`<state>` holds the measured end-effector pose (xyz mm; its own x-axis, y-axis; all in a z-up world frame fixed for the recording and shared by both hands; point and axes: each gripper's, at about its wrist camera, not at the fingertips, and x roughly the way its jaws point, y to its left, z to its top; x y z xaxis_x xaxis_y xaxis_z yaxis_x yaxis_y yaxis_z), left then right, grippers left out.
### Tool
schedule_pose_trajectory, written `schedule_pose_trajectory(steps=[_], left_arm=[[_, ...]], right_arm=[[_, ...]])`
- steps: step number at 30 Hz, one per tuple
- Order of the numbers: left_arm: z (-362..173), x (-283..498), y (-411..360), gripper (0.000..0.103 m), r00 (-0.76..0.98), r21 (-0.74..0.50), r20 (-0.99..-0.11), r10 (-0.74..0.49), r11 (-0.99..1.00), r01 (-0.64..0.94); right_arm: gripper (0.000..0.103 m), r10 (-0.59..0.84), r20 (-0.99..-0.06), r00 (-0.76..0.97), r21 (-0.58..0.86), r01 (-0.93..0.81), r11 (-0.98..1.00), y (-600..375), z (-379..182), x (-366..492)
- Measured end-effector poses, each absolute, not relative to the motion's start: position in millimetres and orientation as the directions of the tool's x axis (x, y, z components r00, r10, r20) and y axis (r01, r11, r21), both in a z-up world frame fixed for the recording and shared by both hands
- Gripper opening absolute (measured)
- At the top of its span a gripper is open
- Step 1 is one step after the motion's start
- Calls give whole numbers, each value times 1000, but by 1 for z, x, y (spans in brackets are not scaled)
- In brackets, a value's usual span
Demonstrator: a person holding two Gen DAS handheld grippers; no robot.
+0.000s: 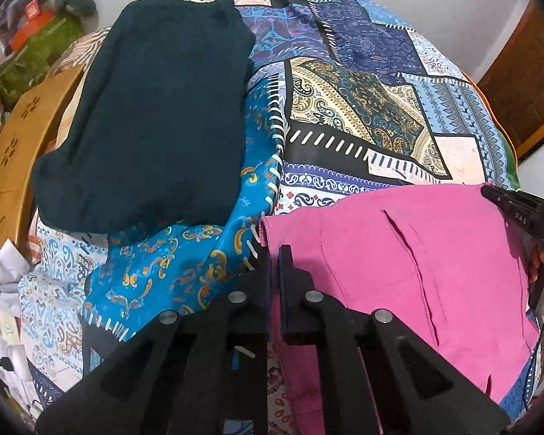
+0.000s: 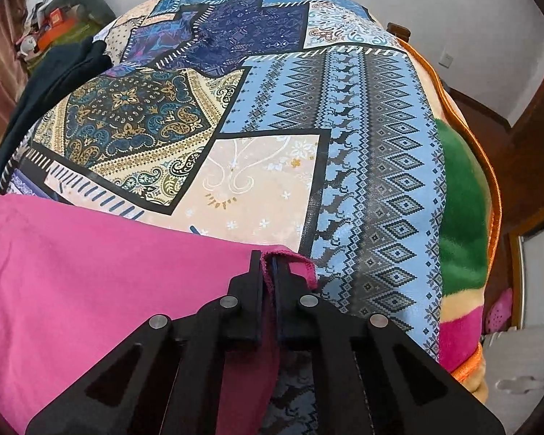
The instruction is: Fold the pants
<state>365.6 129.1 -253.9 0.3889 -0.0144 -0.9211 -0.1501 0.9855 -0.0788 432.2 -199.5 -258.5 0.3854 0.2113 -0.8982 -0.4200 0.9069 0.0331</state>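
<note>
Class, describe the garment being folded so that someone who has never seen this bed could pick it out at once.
Start at the patchwork bedspread that covers the bed. At its near edge lie the pink pants, a corner pinched in each gripper. The only other garment, a dark teal one, lies folded farther back on the left, untouched.

The pants [image 1: 417, 253] are matt pink woven cloth, with a frayed hem in the right wrist view. The bedsheet [image 2: 272, 116] is smooth printed cloth with a faint sheen. The green blanket [image 2: 460, 217] looks plush. Each tool [image 1: 275, 253] is matt black plastic with dull metal pins. The headboard [image 1: 14, 152] is smooth wood.
</note>
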Motion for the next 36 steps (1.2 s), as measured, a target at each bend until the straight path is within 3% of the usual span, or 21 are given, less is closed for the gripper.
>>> schedule_pose_trajectory(steps=[9,12,14,17,19,20,21,24,28,36], left_arm=[[-230,349,121,6,441,-39,-898,11,994,-103],[-210,342,108,6,493,34,-868,58,998,-57],[-199,340,101,8,517,39,-855,49,999,-30],[-182,340,92,17,553,31,-833,31,999,-10],[-174,342,88,31,570,29,-821,25,1000,-2],[-172,344,87,44,579,28,-815,22,1000,1],[-170,345,85,53,587,28,-809,22,1000,2],[-175,356,84,58,586,16,-810,17,1000,-7],[-201,375,89,58,493,-72,-868,-57,997,-12],[-251,389,97,58,355,-104,-930,-95,995,-6]], right_arm=[[10,193,-858,476,-43,-442,896,-188,-226,416],[31,244,-817,523,-28,-459,888,-183,-197,403],[51,282,-777,562,-26,-477,879,-178,-173,390],[53,354,-734,579,10,-512,859,-164,-150,378],[58,404,-727,555,56,-539,840,-155,-140,372],[62,426,-725,541,77,-551,831,-150,-139,369],[63,445,-725,527,96,-562,822,-142,-139,369],[63,481,-745,461,136,-602,787,-123,-149,361],[63,469,-802,371,156,-628,763,-97,-182,363],[63,414,-882,227,209,-599,773,-79,-237,369]])
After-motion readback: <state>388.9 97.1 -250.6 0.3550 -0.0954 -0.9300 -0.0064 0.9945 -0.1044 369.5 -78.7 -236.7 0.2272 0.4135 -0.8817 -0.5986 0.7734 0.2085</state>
